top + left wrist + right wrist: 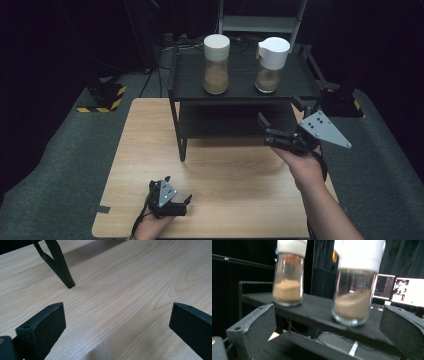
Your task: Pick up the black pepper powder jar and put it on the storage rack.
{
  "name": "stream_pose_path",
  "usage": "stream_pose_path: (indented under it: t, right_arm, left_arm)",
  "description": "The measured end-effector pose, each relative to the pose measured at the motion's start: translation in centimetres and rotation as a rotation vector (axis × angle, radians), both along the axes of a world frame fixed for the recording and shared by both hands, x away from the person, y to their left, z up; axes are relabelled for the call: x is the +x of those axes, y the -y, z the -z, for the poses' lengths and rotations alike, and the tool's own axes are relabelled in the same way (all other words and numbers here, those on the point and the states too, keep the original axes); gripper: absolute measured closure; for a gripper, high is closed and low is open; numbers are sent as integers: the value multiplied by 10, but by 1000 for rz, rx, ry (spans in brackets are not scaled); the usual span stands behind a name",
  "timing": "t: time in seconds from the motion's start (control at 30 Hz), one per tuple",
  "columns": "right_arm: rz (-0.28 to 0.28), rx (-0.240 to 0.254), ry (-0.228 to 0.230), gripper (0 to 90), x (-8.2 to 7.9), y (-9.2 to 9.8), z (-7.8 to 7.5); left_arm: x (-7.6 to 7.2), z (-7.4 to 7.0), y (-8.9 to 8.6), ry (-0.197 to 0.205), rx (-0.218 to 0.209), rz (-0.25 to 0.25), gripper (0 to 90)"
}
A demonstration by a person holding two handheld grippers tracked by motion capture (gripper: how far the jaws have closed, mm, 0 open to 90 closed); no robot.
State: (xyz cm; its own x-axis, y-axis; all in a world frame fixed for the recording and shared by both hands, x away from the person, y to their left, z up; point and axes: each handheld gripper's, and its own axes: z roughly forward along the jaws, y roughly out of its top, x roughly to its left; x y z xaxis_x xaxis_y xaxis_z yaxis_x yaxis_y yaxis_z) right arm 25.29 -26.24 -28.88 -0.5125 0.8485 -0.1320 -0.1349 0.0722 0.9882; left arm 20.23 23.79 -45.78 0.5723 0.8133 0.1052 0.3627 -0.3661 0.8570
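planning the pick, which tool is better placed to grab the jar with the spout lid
Right. The right tool is raised near the shelf, jaws open and facing the spout-lid jar. The left tool sits low at the table's near edge, facing bare wood.

A pale, matt wood-grain table (150, 130) is seen; the shelf (240, 85) looks matt black — the two jars (353, 297) are glossy clear glass, capped in smooth white plastic.
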Motion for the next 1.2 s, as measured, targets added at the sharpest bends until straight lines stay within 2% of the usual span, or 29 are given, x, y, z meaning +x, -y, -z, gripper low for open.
stream_pose_path:
  t: [0.07,0.1,0.4,0.43,0.67,0.7,0.73,0.9,0.97,1.0,1.1,1.2]
  right_arm:
    - [1,-3,-5,0,-2,1,4]
    - [2,-11,-14,0,-6,3,12]
    - [3,-59,-64,0,-18,12,48]
    - [3,-59,-64,0,-18,12,48]
    - [-8,-77,-96,1,-28,16,76]
    - [-8,-77,-96,1,-28,16,76]
    - [-10,-88,-107,2,-31,17,84]
    - [-10,-113,-124,2,-37,18,97]
    - [-9,-125,-145,3,-41,19,108]
    - [-9,-125,-145,3,-41,19,108]
    - [-4,-137,-191,5,-45,22,123]
    - [4,-152,-218,6,-47,23,133]
  left_arm:
    - [0,0,0,1,1,1,9]
    - [0,0,0,2,3,3,9]
    - [-1,0,0,6,8,10,10]
    - [-1,0,0,7,9,11,10]
    - [-1,0,0,9,8,13,9]
    - [-1,0,0,9,8,13,10]
    - [-1,0,0,10,8,15,10]
    - [-1,0,0,11,12,18,10]
    - [-1,0,0,12,12,19,10]
    - [-1,0,0,12,12,19,10]
    - [-1,0,0,12,13,20,9]
    - [-1,1,1,14,15,22,10]
